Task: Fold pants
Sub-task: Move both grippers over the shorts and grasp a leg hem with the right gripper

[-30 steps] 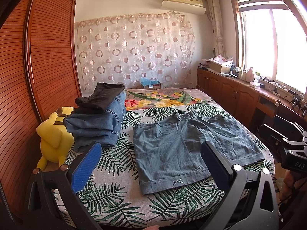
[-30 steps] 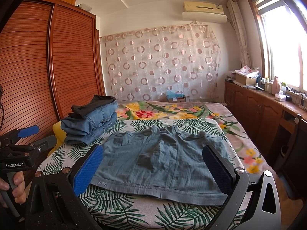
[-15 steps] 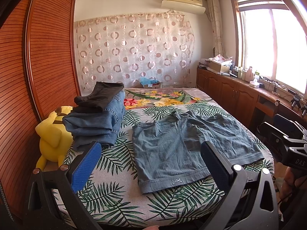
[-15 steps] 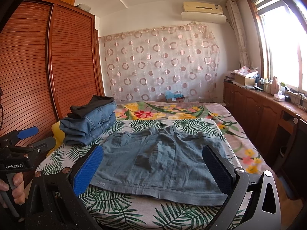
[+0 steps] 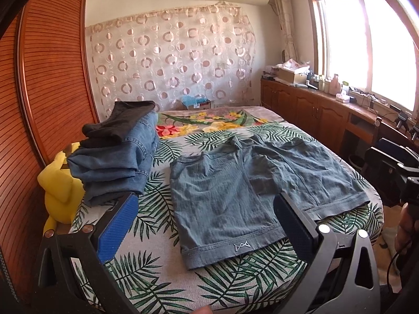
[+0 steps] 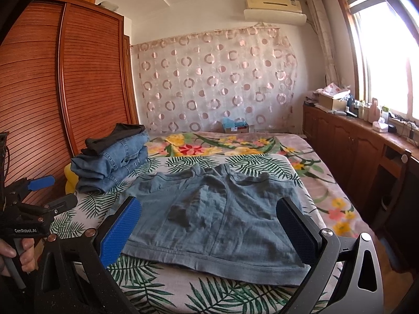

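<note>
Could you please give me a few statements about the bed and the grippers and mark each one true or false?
1. The shorts lie spread flat on the bed. True.
2. The left gripper is shut on the shorts. False: it is open and holds nothing.
3. A stack of clothes sits left of the shorts. True.
4. The stack lies on top of the shorts. False: it is apart from them.
5. The right gripper is open. True.

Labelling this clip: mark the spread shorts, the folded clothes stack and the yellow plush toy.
spread shorts (image 5: 222,196), left wrist view, left leg panel.
folded clothes stack (image 5: 115,162), left wrist view, denim side.
yellow plush toy (image 5: 59,191), left wrist view, body.
</note>
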The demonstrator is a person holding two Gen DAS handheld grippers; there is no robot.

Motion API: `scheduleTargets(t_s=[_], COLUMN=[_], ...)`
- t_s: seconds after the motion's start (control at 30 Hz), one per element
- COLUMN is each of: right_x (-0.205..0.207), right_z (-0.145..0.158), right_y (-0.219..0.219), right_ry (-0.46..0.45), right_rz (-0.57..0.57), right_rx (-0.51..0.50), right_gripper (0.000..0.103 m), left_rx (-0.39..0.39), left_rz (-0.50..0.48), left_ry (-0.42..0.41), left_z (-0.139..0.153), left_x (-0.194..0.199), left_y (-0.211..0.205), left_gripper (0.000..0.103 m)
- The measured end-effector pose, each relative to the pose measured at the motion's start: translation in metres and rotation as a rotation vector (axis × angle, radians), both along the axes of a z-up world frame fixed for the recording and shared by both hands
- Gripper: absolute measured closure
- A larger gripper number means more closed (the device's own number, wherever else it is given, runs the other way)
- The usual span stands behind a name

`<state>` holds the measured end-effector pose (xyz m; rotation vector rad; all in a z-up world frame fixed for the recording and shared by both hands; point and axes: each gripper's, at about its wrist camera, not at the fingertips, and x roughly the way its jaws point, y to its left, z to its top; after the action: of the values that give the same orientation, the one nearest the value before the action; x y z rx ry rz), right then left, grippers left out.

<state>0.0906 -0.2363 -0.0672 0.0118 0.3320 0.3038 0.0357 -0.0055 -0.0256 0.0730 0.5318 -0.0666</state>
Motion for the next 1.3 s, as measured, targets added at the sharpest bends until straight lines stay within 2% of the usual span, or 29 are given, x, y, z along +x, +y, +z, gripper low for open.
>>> scheduleTargets(t_s=[0.27,0.57,0.87,1.13,1.2,1.3], right_x=[0.019,0.040,0.074,0.113,0.124,0.143], right_z=[-0.003,0.000,0.001,0.016,0.018,0.020], right_y=[-0.007,-0.018,-0.025,-0.038,-0.040,-0.044], right_ry=[0.019,0.076,0.178,0.256,0.284,0.325], right_rz=[-0.016,-0.025,-0.014,-0.017,-0.017,-0.028], right_rx=[-0.040,-0.092,-0.128,-0.132,-0.126,-0.123], right_gripper=[0.007,0.021,0.044,0.061,0.073,0.080], left_rx=[-0.014,-0.023,-0.030,-0.024,-0.043,-0.039], left_rz=[-0.064,-0.141,-0.217,-0.276,-0.292,-0.292], left_ry=[0.076,0.100,0.157,0.211,0.225,0.226], left_z=[-0.023,-0.027,-0.036,-0.041,-0.040,-0.039], left_x=[0.027,0.050,0.069,0.093,0.097,0.100], left_y=[-0.005,-0.017,-0.034,-0.053,-0.055,-0.059], left_gripper=[0.000,0.000,0.000,0.000,0.000,0.000])
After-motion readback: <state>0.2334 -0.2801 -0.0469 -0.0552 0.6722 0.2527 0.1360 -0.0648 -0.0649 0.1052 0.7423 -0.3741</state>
